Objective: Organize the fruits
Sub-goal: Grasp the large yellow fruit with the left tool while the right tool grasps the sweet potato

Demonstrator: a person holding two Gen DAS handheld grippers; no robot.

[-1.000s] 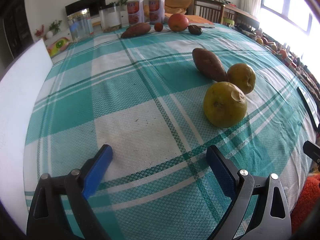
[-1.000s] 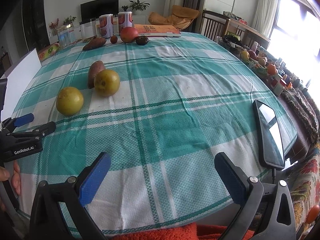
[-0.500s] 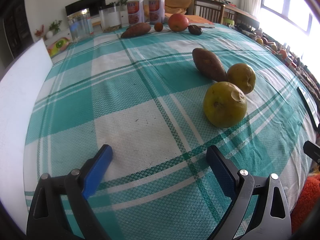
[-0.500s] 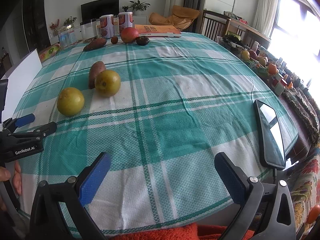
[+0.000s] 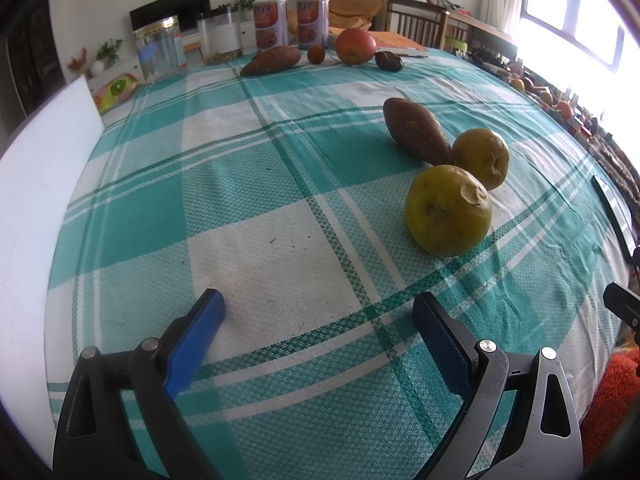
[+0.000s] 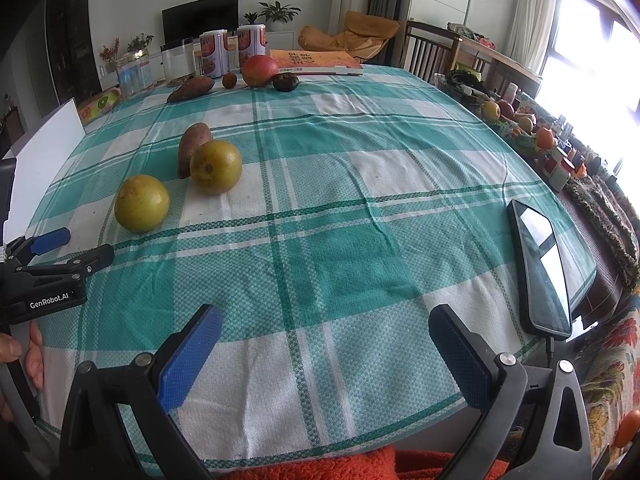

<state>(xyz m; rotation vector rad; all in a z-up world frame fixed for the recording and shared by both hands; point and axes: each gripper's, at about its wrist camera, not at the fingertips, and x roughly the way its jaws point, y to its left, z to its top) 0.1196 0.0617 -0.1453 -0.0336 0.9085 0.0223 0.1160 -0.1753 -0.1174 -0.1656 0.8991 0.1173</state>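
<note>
Two yellow-green round fruits lie on the checked tablecloth: the near one (image 5: 448, 210) (image 6: 141, 203) and the far one (image 5: 481, 158) (image 6: 215, 166), which touches a sweet potato (image 5: 416, 130) (image 6: 192, 146). At the table's far edge lie another sweet potato (image 5: 272, 60) (image 6: 191, 89), a small red fruit (image 5: 316, 54), a red apple (image 5: 355, 46) (image 6: 260, 71) and a dark fruit (image 5: 389, 61) (image 6: 285, 81). My left gripper (image 5: 318, 312) is open and empty, short of the near fruit; it also shows in the right wrist view (image 6: 72, 246). My right gripper (image 6: 324, 330) is open and empty over the table's front.
A phone (image 6: 540, 272) lies near the right table edge. Two cans (image 5: 272, 24), glass jars (image 5: 160, 54) and an orange book (image 6: 316, 62) stand at the far edge. A white board (image 5: 36, 184) leans at the left. A cluttered side table (image 6: 520, 120) is on the right.
</note>
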